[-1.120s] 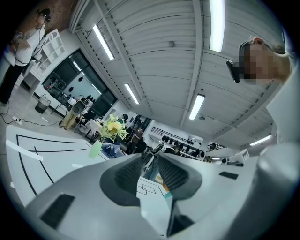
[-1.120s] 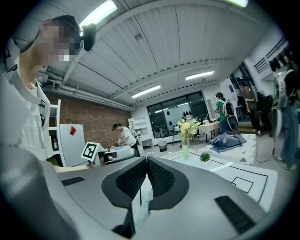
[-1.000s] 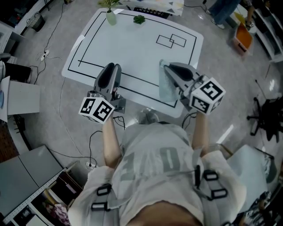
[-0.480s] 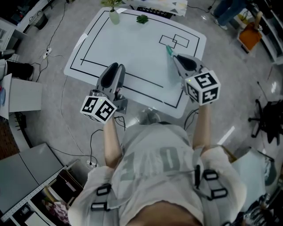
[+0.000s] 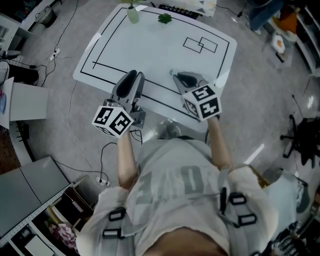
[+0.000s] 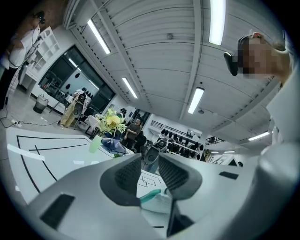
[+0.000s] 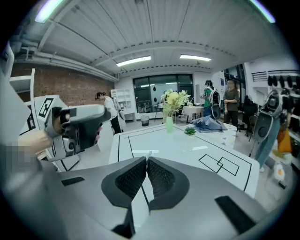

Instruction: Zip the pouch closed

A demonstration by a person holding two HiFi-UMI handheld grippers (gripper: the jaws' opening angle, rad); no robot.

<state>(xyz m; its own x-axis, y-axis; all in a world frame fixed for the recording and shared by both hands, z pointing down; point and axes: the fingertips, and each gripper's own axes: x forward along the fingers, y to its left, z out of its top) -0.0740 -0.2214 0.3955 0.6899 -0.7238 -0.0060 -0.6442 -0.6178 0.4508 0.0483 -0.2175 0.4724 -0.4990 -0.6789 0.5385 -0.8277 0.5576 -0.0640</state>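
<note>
The pouch [image 6: 155,200] is pale and translucent with a teal zip edge. In the left gripper view it shows beyond my jaws, low over the white table [image 5: 150,45]. My right gripper [image 5: 176,75] is shut on it: in the right gripper view a thin pale strip of the pouch [image 7: 141,206] runs between the closed pads. In the head view that gripper's body hides most of the pouch. My left gripper [image 5: 134,76] hovers at the table's near edge, level, to the left of the right one. Its jaws [image 6: 150,158] stand apart with nothing between them.
A vase of flowers [image 5: 132,14] and a small green plant [image 5: 164,18] stand at the table's far edge. Two overlapping rectangles [image 5: 200,45] are drawn at the far right. A blue cloth [image 7: 211,123] lies beyond. People stand in the background. Cables and an office chair [image 5: 300,135] are on the floor.
My right gripper has swung down and left, towards the table's near edge and the left gripper. The pouch that hung in plain sight is now mostly hidden. The left gripper has stayed put.
</note>
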